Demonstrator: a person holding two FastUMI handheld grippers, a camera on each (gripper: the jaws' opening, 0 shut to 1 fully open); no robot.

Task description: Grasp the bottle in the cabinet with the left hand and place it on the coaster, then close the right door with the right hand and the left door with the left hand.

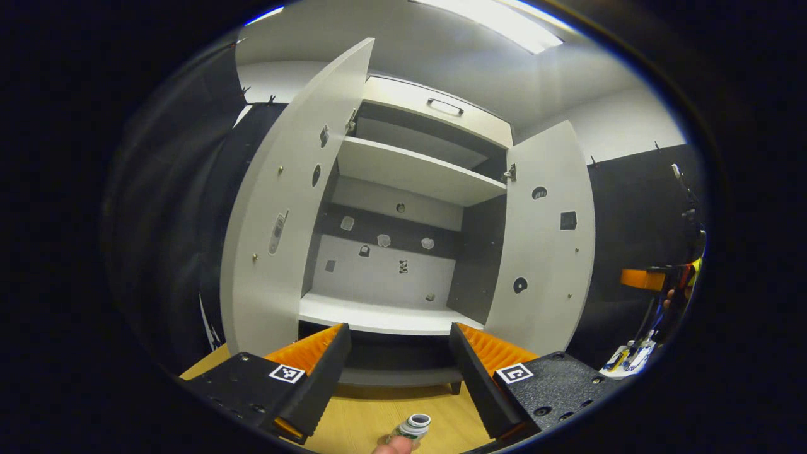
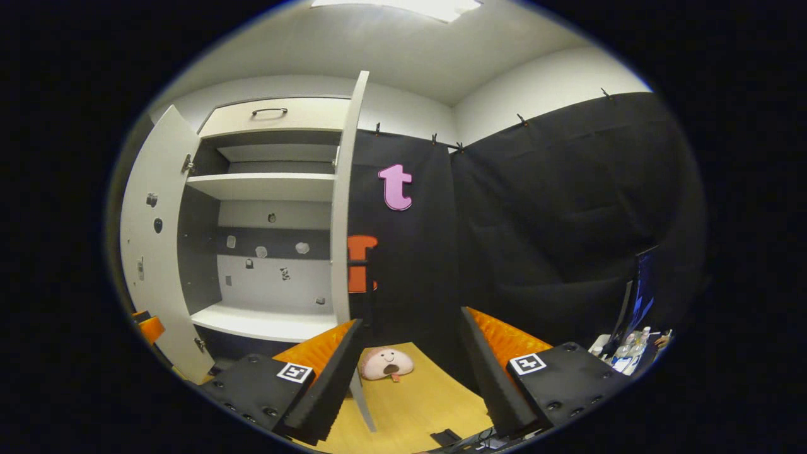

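Cabinet [image 1: 403, 170] doors open; bottle [image 1: 413, 427] on table [image 1: 378, 416].

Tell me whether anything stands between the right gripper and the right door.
Nothing visible does. The right gripper, open, has the right door edge-on just left of its fingers; the pink plush toy lies to the door's right, off that path.

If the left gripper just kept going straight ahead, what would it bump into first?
Probably the cabinet: the left gripper, jaws apart, points between both open doors at the bottom shelf. The way there looks free, though depth is hard to judge.
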